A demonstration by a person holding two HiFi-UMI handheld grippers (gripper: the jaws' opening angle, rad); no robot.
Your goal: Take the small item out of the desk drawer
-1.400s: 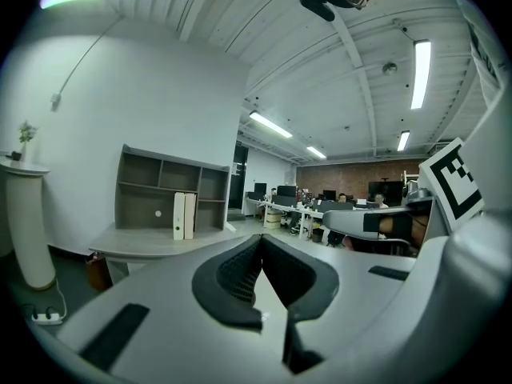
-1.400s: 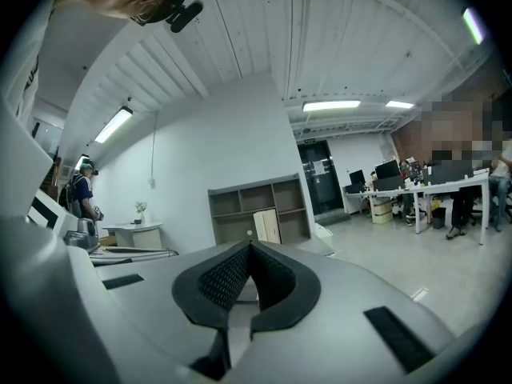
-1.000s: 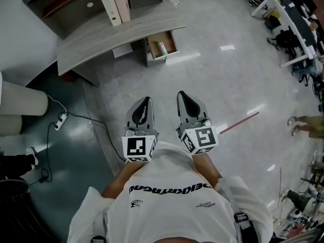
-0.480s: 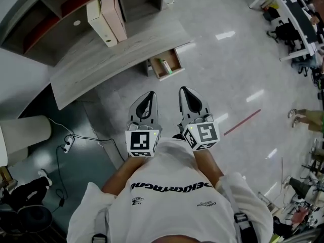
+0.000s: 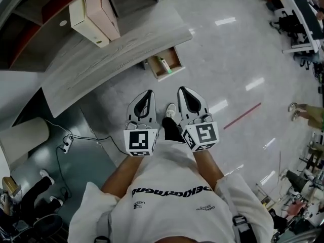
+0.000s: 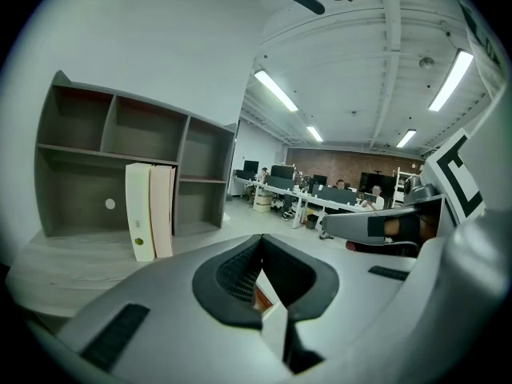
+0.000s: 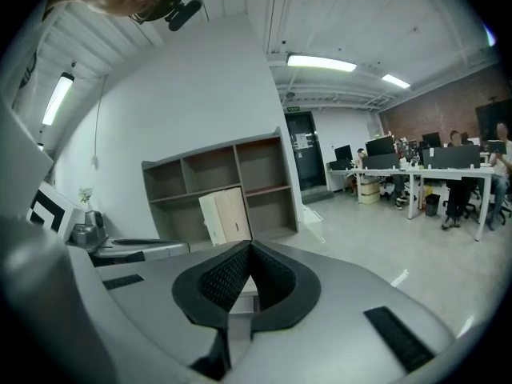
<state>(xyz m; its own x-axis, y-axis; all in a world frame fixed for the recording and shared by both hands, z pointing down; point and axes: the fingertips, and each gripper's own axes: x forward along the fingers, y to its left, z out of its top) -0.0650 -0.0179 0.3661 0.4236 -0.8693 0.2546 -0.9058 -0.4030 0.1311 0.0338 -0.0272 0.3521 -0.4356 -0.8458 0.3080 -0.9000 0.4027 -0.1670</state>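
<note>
A pale wooden desk (image 5: 111, 49) crosses the upper left of the head view. Below its front edge a small drawer (image 5: 174, 66) stands pulled out over the floor. Inside it lies a small white and green item (image 5: 164, 63). My left gripper (image 5: 148, 93) and right gripper (image 5: 183, 90) are held side by side in front of my body, pointing toward the drawer and still a good way short of it. Both are shut with nothing between the jaws. In the left gripper view the left gripper (image 6: 260, 238) points at the shelf unit; the right gripper (image 7: 250, 245) does the same in its own view.
Two upright binders (image 5: 93, 14) stand on the desk against a shelf unit (image 6: 120, 158). A power strip with cable (image 5: 65, 145) lies on the dark floor at the left. My shoe (image 5: 170, 110) shows between the grippers. Office desks and a person's feet (image 5: 304, 118) are at the right.
I have walked toward the desk: desk and open drawer have come nearer in the head view. Both grippers travelled forward together and stayed shut.
</note>
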